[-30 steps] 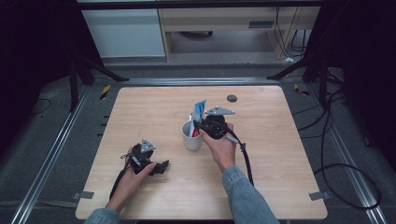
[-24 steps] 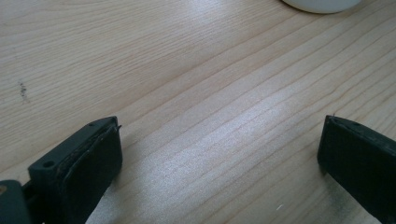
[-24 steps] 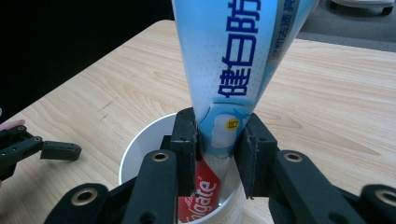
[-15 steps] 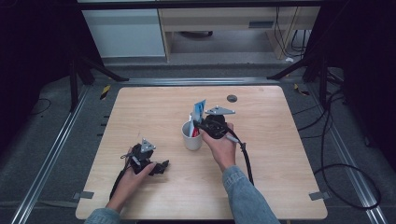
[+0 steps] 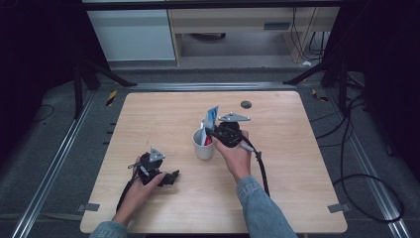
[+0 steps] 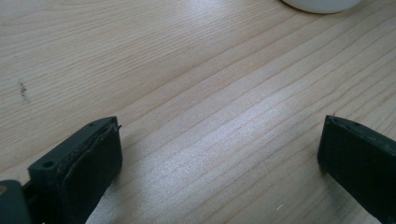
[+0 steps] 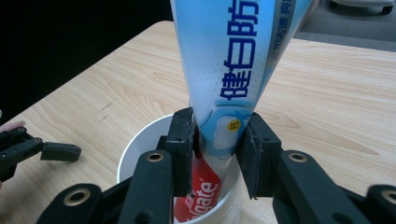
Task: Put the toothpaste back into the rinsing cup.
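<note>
Your right hand-held gripper [image 7: 215, 154] is clamped on the toothpaste tube [image 7: 233, 70], which stands upright in the white cup [image 5: 203, 146] mid-surface. It's soft, light and slippery, so pinch low near the stiffer shoulder. Your left hand-held gripper [image 6: 219, 154] rests wide apart, empty.

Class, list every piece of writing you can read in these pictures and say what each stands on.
"健白防": large blue characters on the toothpaste tube gripped by the right tool.
"olgate", first letter hidden: white on the tube's red lower part, inside the white cup.
Smaller characters at the tube's edge: too cut off to read.
</note>
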`<action>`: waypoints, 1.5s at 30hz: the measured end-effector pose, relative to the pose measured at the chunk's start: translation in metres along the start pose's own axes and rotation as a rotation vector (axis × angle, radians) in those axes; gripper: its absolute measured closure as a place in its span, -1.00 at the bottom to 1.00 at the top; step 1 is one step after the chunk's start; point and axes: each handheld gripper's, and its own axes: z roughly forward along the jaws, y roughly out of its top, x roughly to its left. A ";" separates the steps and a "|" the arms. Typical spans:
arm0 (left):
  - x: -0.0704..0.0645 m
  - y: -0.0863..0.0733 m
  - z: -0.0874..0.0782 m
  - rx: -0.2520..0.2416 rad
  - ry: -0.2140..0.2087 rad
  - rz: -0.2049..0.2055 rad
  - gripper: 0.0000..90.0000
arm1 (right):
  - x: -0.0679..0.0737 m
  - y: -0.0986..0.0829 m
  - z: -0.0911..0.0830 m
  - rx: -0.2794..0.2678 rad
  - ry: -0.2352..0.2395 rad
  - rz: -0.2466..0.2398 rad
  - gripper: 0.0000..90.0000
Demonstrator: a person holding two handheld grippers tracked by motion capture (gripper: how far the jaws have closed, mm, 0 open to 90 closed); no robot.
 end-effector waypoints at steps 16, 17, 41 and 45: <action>0.000 0.000 0.000 0.000 0.001 0.000 -1.00 | -0.003 -0.001 -0.001 0.005 0.001 0.013 0.39; 0.000 0.000 0.000 0.000 0.000 0.000 -1.00 | -0.003 -0.001 -0.001 0.006 0.002 0.015 0.39; 0.000 0.000 0.000 0.000 0.000 0.000 -1.00 | -0.005 0.001 -0.010 0.006 -0.006 0.022 -0.06; 0.000 0.000 0.000 0.000 0.001 0.000 -1.00 | -0.004 0.003 -0.014 0.013 -0.008 0.018 -0.21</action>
